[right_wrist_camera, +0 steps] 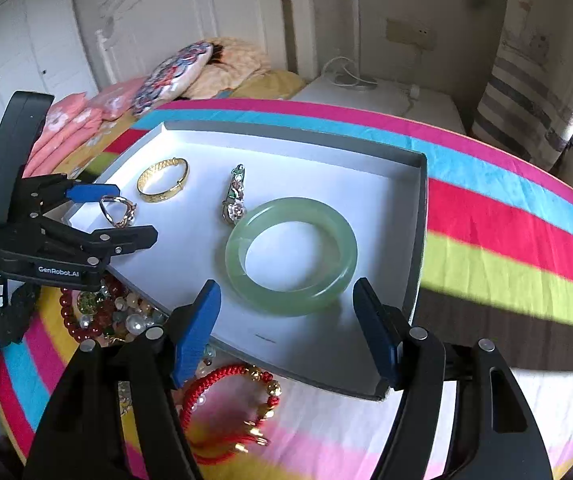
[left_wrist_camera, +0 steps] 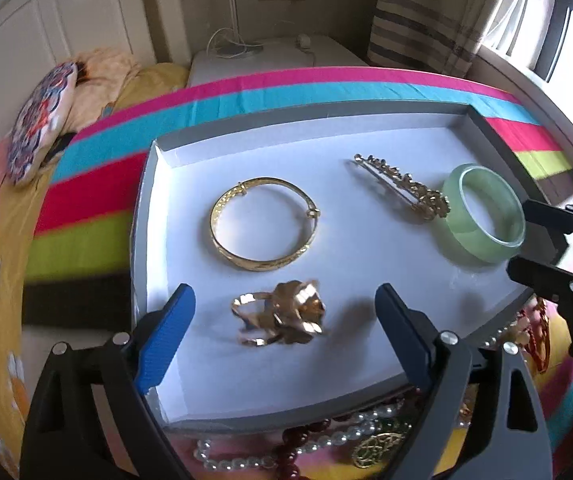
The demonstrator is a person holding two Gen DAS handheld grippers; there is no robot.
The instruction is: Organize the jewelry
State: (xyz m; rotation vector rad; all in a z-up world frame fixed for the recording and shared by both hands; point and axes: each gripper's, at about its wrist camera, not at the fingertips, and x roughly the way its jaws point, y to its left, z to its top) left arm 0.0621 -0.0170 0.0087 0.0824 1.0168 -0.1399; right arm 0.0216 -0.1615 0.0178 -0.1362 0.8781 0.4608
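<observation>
Left wrist view: sits low over the near edge of the white tray [left_wrist_camera: 146, 216], tilted steeply down, close in, facing the headboard wall. Right wrist view: same tilt and nearness, over the tray's [right_wrist_camera: 418, 216] near right corner, facing the same wall. Both views share the tray floor, the green bangle [left_wrist_camera: 486, 216] [right_wrist_camera: 290, 256], the gold bangle [left_wrist_camera: 264, 224] [right_wrist_camera: 162, 180], and the striped bed cover beyond the tray.
</observation>
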